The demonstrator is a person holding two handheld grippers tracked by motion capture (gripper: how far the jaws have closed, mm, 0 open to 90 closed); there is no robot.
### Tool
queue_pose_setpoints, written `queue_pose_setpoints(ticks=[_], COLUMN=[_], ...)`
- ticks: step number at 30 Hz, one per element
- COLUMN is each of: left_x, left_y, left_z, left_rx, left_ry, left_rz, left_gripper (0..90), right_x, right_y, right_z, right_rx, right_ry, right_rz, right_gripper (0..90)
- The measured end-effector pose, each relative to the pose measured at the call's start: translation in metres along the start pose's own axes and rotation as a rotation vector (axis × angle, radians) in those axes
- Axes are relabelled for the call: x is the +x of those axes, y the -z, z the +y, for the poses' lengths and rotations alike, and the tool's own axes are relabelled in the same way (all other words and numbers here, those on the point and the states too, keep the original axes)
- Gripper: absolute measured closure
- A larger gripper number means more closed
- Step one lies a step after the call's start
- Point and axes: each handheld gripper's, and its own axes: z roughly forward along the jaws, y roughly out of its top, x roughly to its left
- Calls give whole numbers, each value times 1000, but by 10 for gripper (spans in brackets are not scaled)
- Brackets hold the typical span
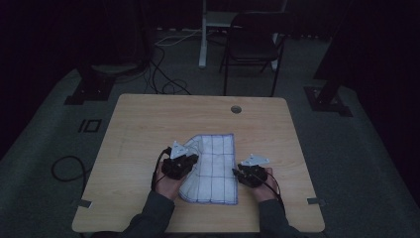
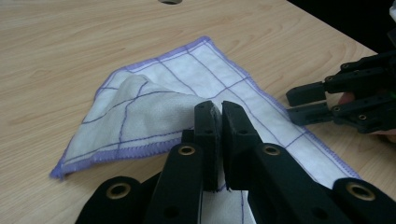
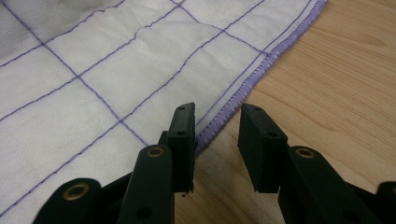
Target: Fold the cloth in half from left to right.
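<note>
So the table (image 1: 148, 119) is a plain wooden one, and the cloth (image 1: 218, 163) sits on its near half, right between the 2 hands. It's white with a purple grid and purple stitched hem, and its left part is already lifted and doubled over toward the middle, so this looks like a fold in progress.

The left tongs (image 2: 219, 109) are clenched on the cloth, with a bit of fabric pinched between the pads and a loose flap (image 2: 135, 107) draped off to the side. The right tongs (image 3: 217, 121) are released, with the jaws apart, sitting low at the cloth's right hem (image 3: 243, 88), with the purple edge lying just in front of the gap and nothing held.

How I'd do this step well:

1. Carry the pinched edge across in a low arc, not high, so the flap doesn't billow or twist.
2. Aim the held edge at the right hem so the purple borders line up. The grid lines are a handy check for squareness.
3. Use the free right tongs to pin the hem down, otherwise I'd guess the whole cloth slides on that smooth wood.
4. Only let go once the edge lies flat, then smooth the crease.

Main risk, I think, is the thin fabric slipping out of the pinch if it gets tugged sideways.
</note>
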Motion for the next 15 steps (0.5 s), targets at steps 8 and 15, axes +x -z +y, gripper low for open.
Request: queue_pose_setpoints(ticks=[8, 15], left_x=[-7, -13], left_y=[-7, -14], left_z=[5, 6], left_rx=[3, 9], left_ry=[-12, -20], left_rz=[-20, -34], left_gripper=[863, 863], right_x=[0, 0], right_y=[0, 0], right_z=[0, 0], right_rx=[0, 0], right_ry=[2, 0], right_rz=[1, 3], right_gripper=[668, 667])
